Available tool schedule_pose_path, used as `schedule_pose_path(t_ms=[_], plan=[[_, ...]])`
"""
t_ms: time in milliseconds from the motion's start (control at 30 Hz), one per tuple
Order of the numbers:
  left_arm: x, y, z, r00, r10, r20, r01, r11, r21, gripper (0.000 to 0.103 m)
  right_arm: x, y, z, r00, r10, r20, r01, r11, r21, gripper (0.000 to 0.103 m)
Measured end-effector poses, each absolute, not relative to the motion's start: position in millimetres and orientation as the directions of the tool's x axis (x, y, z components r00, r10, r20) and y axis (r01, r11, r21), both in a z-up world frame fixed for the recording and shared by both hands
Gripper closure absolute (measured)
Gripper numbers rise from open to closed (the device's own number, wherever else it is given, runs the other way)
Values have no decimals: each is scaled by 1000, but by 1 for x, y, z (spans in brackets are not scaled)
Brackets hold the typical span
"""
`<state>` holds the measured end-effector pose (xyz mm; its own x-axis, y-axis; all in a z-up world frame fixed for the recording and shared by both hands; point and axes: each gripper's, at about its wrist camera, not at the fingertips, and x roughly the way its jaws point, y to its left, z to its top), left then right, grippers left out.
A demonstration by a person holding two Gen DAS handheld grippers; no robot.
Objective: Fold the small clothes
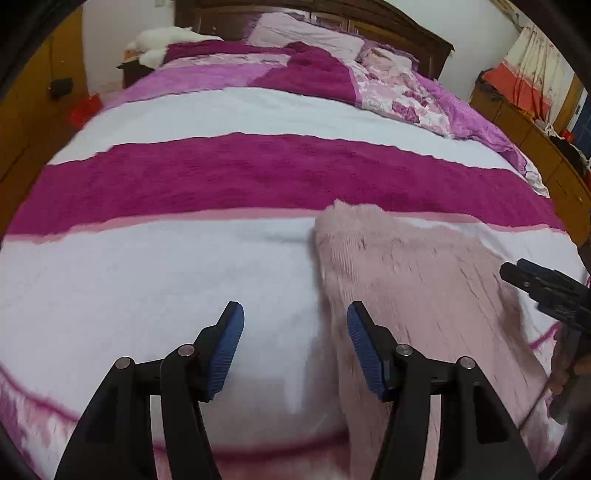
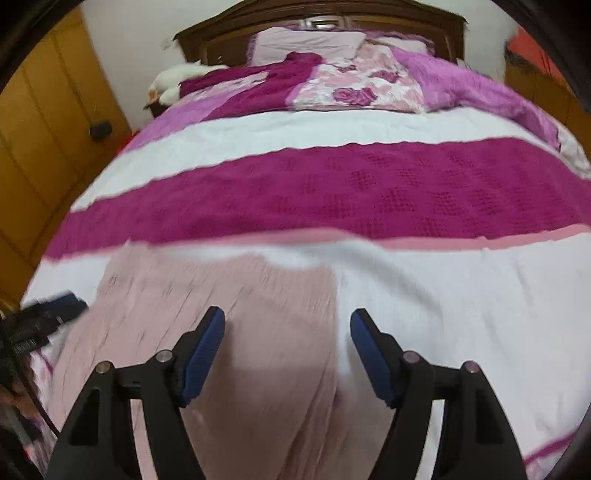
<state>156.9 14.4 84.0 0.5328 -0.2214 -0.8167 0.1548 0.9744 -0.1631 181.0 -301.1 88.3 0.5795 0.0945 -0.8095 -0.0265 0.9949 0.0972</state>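
A pale pink fuzzy garment (image 1: 413,280) lies flat on the white band of the bed blanket (image 1: 147,280), its left edge running from the magenta stripe down toward me. My left gripper (image 1: 295,314) hovers open over that left edge, nothing between its blue pads (image 1: 229,343). In the right wrist view the same garment (image 2: 229,302) fills the lower left. My right gripper (image 2: 288,321) stands open above its right edge, with nothing held. The right gripper also shows at the far right of the left wrist view, as a dark shape (image 1: 543,288).
The bed carries a striped magenta and white blanket (image 2: 332,184), with a crumpled floral quilt (image 2: 369,88) and pillows (image 1: 306,35) by the dark wooden headboard (image 2: 332,14). Wooden cabinets (image 2: 44,122) stand on the left, a low wooden unit (image 1: 535,129) with clothes on the right.
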Motion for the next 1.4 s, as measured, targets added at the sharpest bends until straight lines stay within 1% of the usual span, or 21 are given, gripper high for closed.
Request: schedule_pose_path(t_ms=[67,100,167,367,533,667,800,967,1100,1233,1400], plan=[[134,21,93,545,-226,-807,145,974,-175,67,164,-294,96,569,-64,-820,42,998,-48,29],[120,25,98,549,-223,-806,136,975,-178,67,153,-289,102,572,-103,-814,46,995,-94,29],[103,29,107,551,-207,-809,117,978,-170,67,137,-284,115,581,-124,-805,48,992,-119,29],[52,33,148,633,-155,-758,82,988,-133,67,87,-281,160,619,-101,-779,51,995,-88,29],[16,31,171,665,-174,-726,87,984,-156,67,47,-267,184,635,-6,-772,19,1000,8,29],[-6,23,183,677,-158,-719,103,987,-120,67,18,-259,205,669,3,-744,1,1000,5,29],[-26,14,190,674,-173,-718,125,985,-120,67,-5,-255,216,670,2,-742,-12,1000,-8,28],[-49,4,186,672,-166,-722,133,986,-104,67,-25,-256,217,655,3,-755,-13,1000,-8,27],[-65,0,172,655,-160,-738,138,986,-92,67,-39,-257,204,641,-3,-767,-7,1000,-10,26],[-75,3,155,636,-142,-758,134,988,-72,67,-50,-256,183,617,-17,-787,1,1000,-21,26],[-86,10,132,608,-148,-780,125,988,-90,67,-62,-256,146,569,-13,-822,8,1000,-10,26]])
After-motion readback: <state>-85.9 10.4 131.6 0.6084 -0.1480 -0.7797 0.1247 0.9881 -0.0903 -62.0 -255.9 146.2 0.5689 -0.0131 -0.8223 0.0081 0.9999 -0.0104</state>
